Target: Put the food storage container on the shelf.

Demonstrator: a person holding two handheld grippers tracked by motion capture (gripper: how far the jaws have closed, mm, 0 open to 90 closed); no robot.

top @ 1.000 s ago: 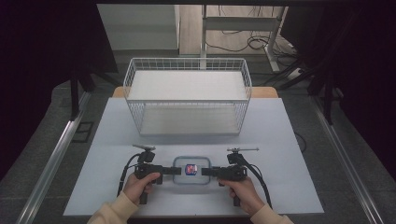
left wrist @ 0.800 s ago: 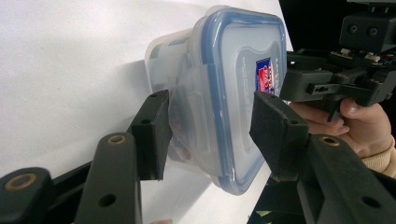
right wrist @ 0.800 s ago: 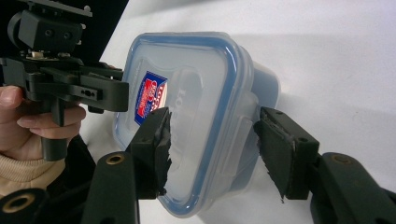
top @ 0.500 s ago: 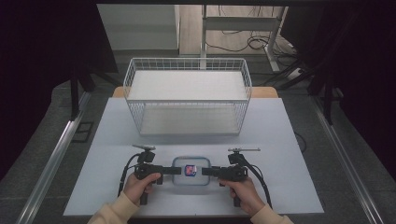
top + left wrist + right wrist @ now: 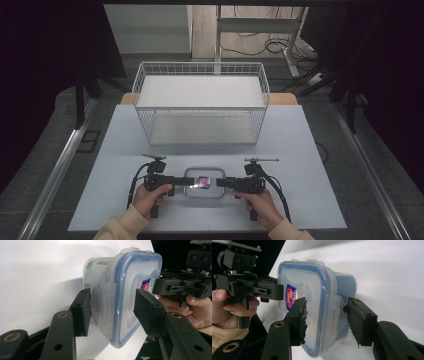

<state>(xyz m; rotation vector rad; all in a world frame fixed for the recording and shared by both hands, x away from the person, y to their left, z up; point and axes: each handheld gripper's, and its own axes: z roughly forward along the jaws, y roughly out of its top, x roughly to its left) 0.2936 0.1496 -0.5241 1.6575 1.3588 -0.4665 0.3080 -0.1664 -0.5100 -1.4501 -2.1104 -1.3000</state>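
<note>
Jaws straddle container point(image 5: 125, 297) latches | contact unclear | contents obscured by frosted plastic

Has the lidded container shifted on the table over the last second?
No. The container sits at the same spot in front of the wire basket, between both grippers.

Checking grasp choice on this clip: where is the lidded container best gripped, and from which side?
Likely by the latch flaps on its two short ends, one gripper from each side. The container lies flat between the left gripper and right gripper, and each flap juts out between open jaws.
</note>
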